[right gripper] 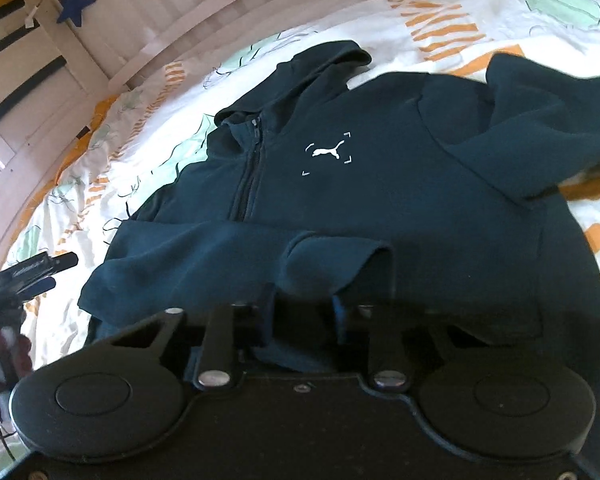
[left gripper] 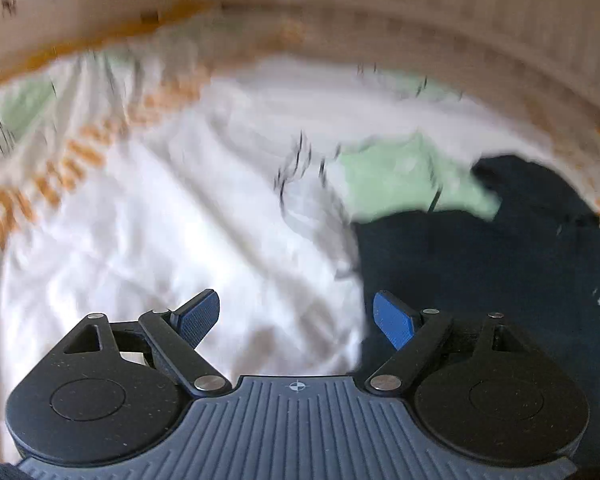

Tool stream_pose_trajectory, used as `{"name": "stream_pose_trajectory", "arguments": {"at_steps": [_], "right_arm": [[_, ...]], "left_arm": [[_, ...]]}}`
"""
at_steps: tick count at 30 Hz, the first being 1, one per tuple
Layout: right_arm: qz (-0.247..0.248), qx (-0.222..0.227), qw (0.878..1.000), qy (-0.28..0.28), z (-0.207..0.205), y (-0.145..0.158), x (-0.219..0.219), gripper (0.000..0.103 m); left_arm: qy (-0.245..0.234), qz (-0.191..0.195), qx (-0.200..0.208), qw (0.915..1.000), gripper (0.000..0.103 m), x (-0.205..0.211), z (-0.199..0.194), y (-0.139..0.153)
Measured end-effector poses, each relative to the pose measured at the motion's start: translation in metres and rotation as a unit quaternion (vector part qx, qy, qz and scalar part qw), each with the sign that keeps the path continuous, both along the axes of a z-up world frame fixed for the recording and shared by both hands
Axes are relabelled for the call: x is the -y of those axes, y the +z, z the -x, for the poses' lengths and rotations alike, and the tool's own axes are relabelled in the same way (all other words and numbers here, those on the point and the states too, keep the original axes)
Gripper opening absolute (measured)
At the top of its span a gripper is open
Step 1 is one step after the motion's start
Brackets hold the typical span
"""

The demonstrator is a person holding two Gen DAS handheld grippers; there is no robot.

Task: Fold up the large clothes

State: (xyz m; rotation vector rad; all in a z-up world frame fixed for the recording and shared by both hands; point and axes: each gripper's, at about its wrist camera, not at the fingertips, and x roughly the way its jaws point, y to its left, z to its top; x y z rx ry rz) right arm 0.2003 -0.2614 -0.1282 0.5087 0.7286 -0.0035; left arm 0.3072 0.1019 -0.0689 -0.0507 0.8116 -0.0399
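Observation:
A dark navy zip hoodie (right gripper: pixel 380 200) with a small white cat logo (right gripper: pixel 327 153) lies front up on the patterned bedspread (right gripper: pixel 500 12), its hood (right gripper: pixel 320 64) towards the headboard. One sleeve (right gripper: pixel 204 256) lies across the lower front. My right gripper (right gripper: pixel 302 308) is shut on that sleeve's cuff (right gripper: pixel 332 264), which bunches up between the fingers. The other sleeve (right gripper: pixel 548 120) is folded over at the right. In the blurred left wrist view my left gripper (left gripper: pixel 296 316) stands open above the white bedspread (left gripper: pixel 160 220), empty, with the hoodie's edge (left gripper: pixel 480 280) just to its right.
A white slatted bed frame (right gripper: pixel 148 12) curves round the far side of the bed, with a blue star (right gripper: pixel 76 4) hanging on it. A black and blue tool, probably my other gripper (right gripper: pixel 36 276), shows at the left edge of the right wrist view.

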Motion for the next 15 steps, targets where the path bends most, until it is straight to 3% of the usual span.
{"name": "stream_pose_trajectory", "arguments": {"at_steps": [2, 4, 9, 15], "right_arm": [[0.019, 0.008, 1.0, 0.006, 0.0, 0.006, -0.003, 0.026], [0.049, 0.021, 0.999, 0.011, -0.001, 0.016, -0.007, 0.022], [0.102, 0.057, 0.993, 0.03, -0.024, 0.049, -0.005, 0.02], [0.124, 0.129, 0.983, 0.041, -0.045, 0.084, 0.008, 0.019]], "left_arm": [[-0.022, -0.012, -0.036, 0.999, 0.084, -0.001, 0.002, -0.017], [-0.028, -0.025, -0.017, 0.9991, 0.085, -0.003, 0.019, -0.025], [-0.02, -0.004, -0.017, 0.9996, 0.085, -0.01, 0.033, -0.026], [-0.008, 0.005, -0.003, 0.9999, 0.085, -0.008, 0.04, -0.026]]}}
